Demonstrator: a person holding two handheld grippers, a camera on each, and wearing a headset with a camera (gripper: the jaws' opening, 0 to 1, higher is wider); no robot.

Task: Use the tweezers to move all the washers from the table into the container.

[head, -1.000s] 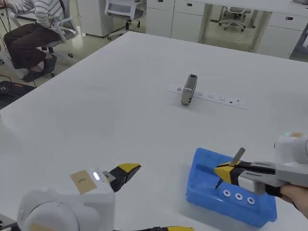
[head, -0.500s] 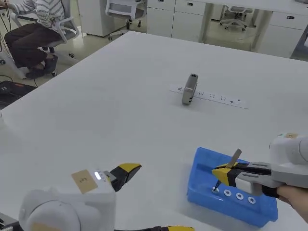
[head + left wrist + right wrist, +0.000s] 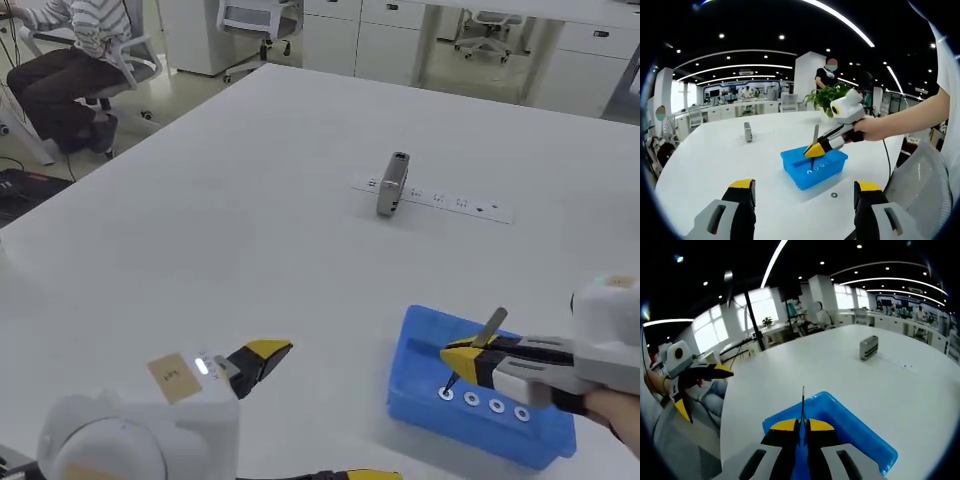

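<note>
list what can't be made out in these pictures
- Head view: tweezers tips too small to tell whether they grip anything.
- Right gripper view: most of the container floor hidden behind the right gripper.
- Left gripper view: washers in the container are blurred specks, count uncertain.

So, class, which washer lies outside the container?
The lone washer on the table beside the container; the other washers lie in a row inside it.

White-bodied left gripper with tan label, matching right gripper, yellow-tipped black fingers, white short sleeve, thin black cable.
</note>
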